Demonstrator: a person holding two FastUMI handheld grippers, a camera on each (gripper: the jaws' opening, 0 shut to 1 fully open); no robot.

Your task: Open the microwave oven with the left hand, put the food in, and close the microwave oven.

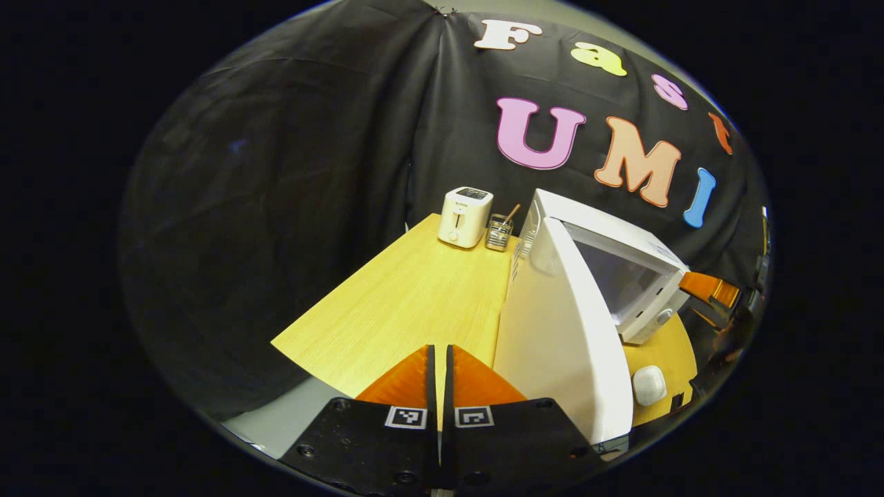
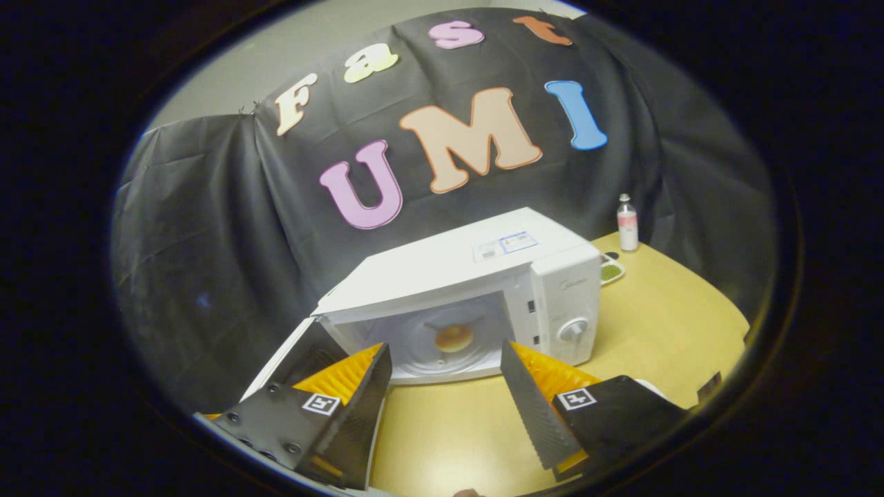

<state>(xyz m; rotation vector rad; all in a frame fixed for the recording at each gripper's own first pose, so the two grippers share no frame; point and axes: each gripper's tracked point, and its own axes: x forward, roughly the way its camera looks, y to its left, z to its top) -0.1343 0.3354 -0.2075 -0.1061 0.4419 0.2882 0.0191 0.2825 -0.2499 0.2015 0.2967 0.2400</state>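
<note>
The left gripper [image 1: 438, 362] has its orange fingers pressed together on nothing, just beside the outer face of the swung-open white microwave door [image 1: 563, 331], probably placed to push it closed. The right gripper [image 2: 445, 376] is spread wide and empty before the white microwave oven [image 2: 476, 290], suggesting it has let go. The round browned food [image 2: 453, 337] sits on the turntable inside. The pale wooden table [image 1: 414, 297] offers bare room left of the door.
</note>
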